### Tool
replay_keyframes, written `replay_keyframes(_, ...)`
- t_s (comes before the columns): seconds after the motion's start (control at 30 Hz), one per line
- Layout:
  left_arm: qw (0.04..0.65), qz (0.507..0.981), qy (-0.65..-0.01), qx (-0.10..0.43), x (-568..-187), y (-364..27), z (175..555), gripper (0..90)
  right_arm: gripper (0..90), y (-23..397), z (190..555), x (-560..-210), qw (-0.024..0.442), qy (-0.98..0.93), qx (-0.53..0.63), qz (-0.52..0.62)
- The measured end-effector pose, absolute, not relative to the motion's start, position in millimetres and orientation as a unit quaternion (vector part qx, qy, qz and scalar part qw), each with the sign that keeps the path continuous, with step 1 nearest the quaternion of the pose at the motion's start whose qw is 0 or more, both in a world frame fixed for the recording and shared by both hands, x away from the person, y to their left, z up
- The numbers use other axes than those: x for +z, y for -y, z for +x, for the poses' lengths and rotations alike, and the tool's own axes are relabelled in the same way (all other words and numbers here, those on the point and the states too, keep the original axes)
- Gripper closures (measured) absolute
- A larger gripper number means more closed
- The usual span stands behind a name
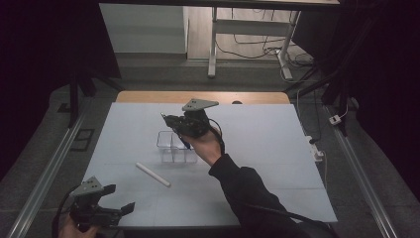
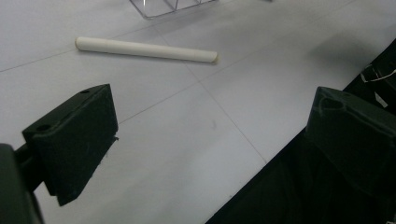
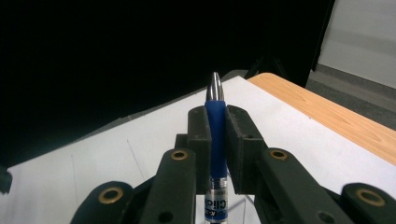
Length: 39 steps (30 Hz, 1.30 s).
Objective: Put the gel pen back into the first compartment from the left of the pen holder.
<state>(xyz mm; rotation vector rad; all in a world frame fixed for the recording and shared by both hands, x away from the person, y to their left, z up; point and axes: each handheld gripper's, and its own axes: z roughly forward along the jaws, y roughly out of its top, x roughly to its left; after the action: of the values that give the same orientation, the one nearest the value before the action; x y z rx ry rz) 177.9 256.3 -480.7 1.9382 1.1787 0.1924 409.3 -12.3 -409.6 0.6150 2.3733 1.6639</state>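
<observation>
High view, table: a white mat point(image 1: 257, 163) covered most of a wooden table point(image 1: 148, 96) whose pale wood edge showed at the far side.
High view, right gripper: the right gripper point(image 1: 171, 120) was held up above the mat's middle by a hand in a dark sleeve, a grey 3-cornered plate on top, its jaws closed on a blue pen point(image 1: 183, 141) that slanted down toward a clear tray.
High view, tray: the clear plastic tray point(image 1: 166, 147), with thin dividing walls, sat near the mat's centre, just under the right gripper.
High view, stick: a white cylindrical stick point(image 1: 153, 174) lay flat on the mat, near the tray on its near-left side, apart from it.
High view, left gripper: the left gripper point(image 1: 119, 198) rested low at the mat's near-left corner, jaws spread wide and holding nothing.
Left gripper view: 2 blocky matte-black jaws stood far apart; between and beyond them lay the smooth, round-ended white stick point(image 2: 145, 49), and a corner of the clear tray point(image 2: 159, 6) showed at the top edge. Faint seams crossed the mat point(image 2: 187, 154).
Right gripper view: the jaws of the right gripper point(image 3: 215, 126) clamped the blue pen point(image 3: 215, 135) upright by its rubbery blue grip, its silver cone tip rising above them; brass-coloured rivets marked the black linkage. Printing on the pen's lower barrel was partly cut off.
</observation>
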Motion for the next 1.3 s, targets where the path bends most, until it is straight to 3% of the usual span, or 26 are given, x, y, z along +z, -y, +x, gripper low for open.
replay_keyframes(1.3, 0.420, 0.775, -0.466, 0.076, -481, -256, 178, 2.2, 80.0, -50, 422, -424, 0.103, -0.773, 0.591, 0.205)
